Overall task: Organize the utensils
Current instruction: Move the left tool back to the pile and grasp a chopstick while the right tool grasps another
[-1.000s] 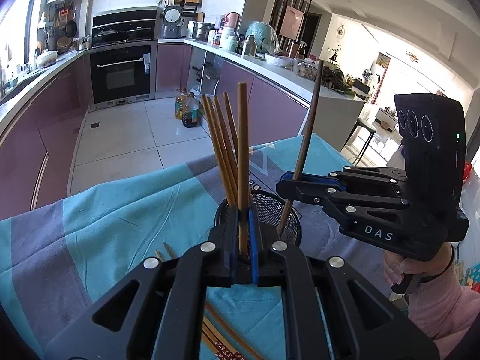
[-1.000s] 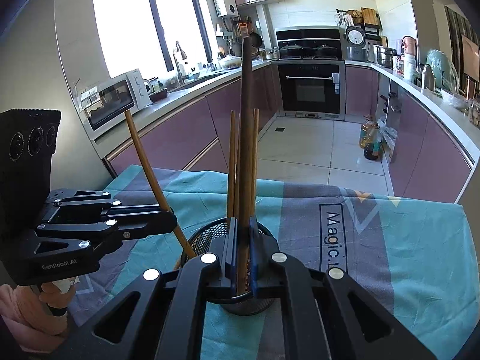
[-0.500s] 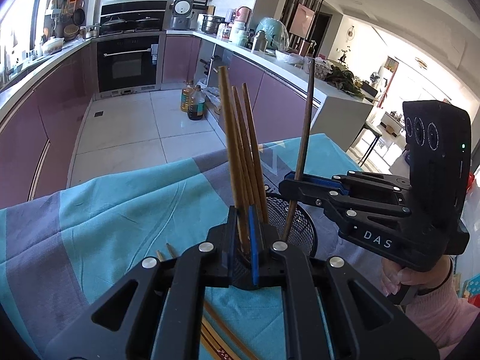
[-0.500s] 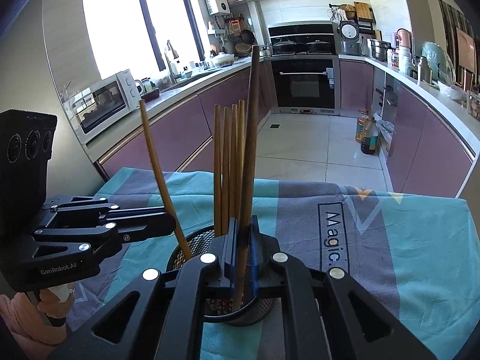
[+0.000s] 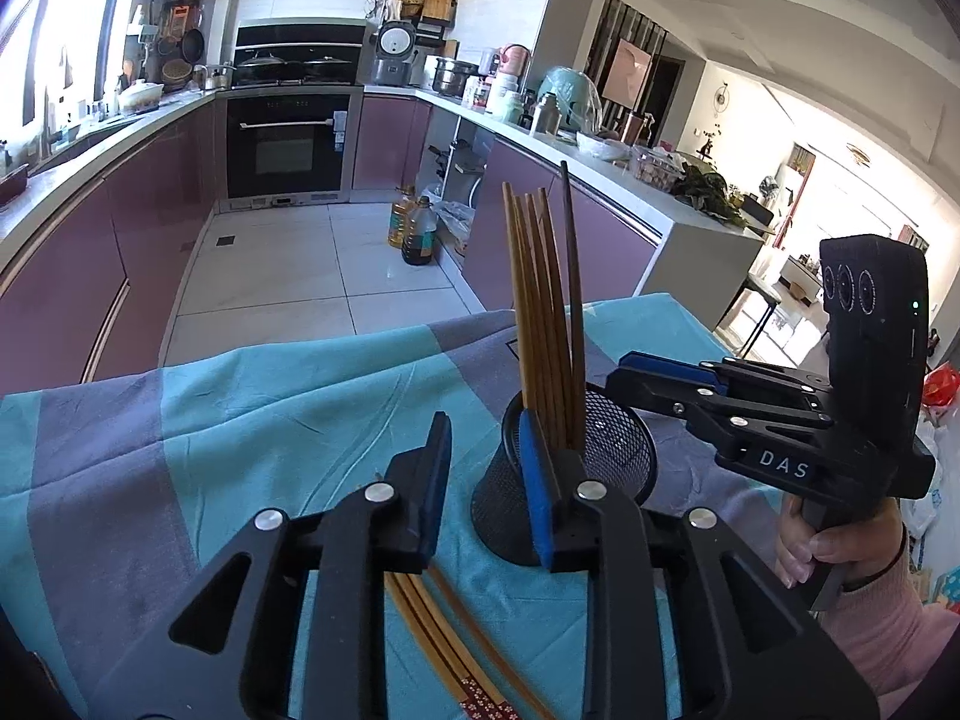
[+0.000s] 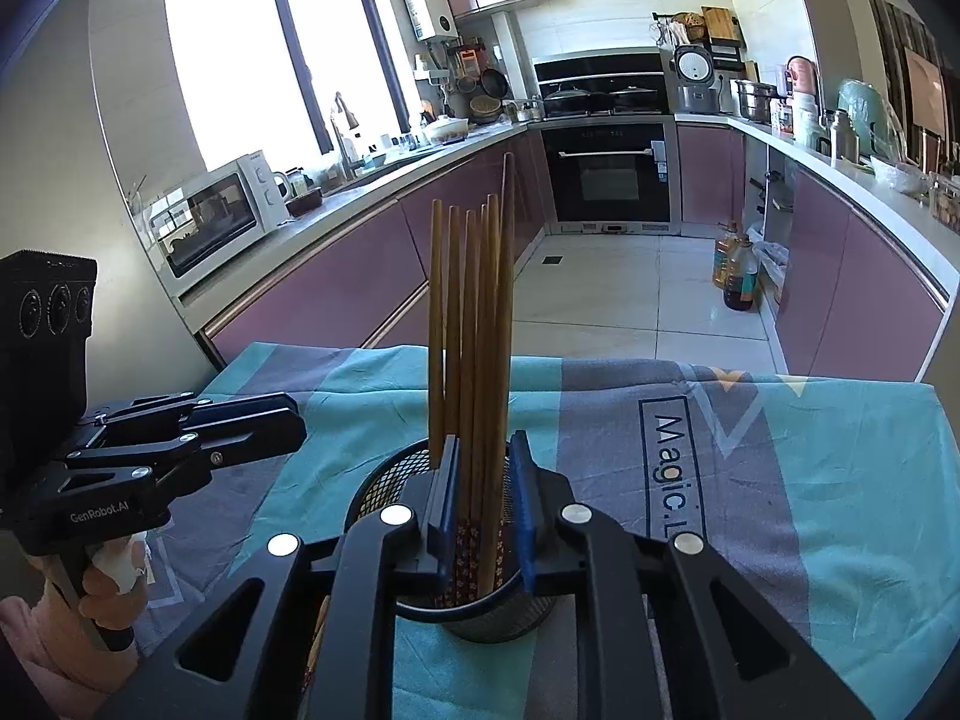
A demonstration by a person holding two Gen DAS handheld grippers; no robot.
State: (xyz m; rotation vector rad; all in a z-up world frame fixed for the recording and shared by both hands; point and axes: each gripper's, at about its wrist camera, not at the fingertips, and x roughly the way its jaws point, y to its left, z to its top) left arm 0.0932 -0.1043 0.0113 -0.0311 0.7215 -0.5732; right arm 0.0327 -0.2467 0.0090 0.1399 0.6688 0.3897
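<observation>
"DAS" is printed in white on the side of the right tongs, seen from the left wrist view, and "GenRobot.AI" on the side of the left tongs in the right wrist view. The cloth covering the desk carries the word "Magic" in a dark box, with further letters cut off by the right tongs' arm.

The left tongs have just been opening; their blue-padded jaws stand apart with nothing between them. The black mesh cup sits just beyond the right-hand jaw, slightly to its right, and the chopsticks stand upright in the cup. A few loose chopsticks lie flat on the cloth below these tongs, close to the camera.

The right tongs have also just been opening. Their jaws stand apart directly over the cup, with the standing chopsticks rising through the gap; whether any pad touches a stick cannot be told, but the gap is wider than the sticks within it. The left tongs hover to the left of the cup, clear of it.
</observation>
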